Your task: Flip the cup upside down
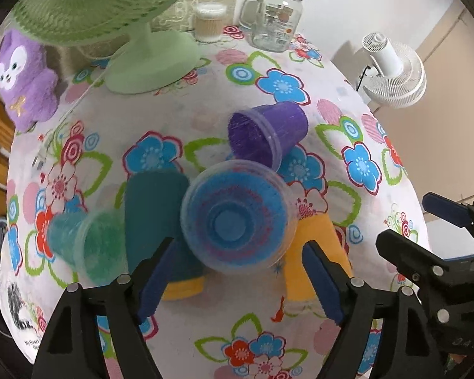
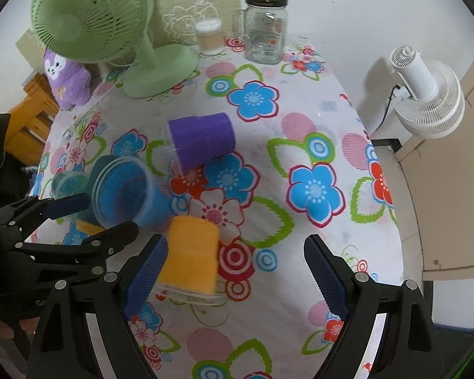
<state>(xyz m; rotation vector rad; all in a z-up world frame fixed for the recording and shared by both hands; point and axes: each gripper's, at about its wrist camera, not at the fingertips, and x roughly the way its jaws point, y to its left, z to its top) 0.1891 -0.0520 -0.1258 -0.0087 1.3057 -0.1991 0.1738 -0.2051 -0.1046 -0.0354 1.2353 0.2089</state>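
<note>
A blue cup (image 1: pixel 233 218) lies on its side with its mouth toward my left gripper (image 1: pixel 237 281), which is open and just short of it. It also shows in the right wrist view (image 2: pixel 126 194). A purple cup (image 1: pixel 268 132) lies on its side behind it. A yellow cup (image 2: pixel 189 252) stands upside down, and a dark teal cup (image 1: pixel 151 208) and a light green cup (image 1: pixel 88 246) lie to the left. My right gripper (image 2: pixel 233 274) is open, beside the yellow cup.
The floral tablecloth (image 2: pixel 300 237) covers the table. At the back stand a green fan (image 2: pixel 154 72), a purple plush toy (image 2: pixel 68 79), a cotton swab jar (image 2: pixel 209 38) and a glass mug jar (image 2: pixel 265 28). A white fan (image 2: pixel 426 94) is off the table's right edge.
</note>
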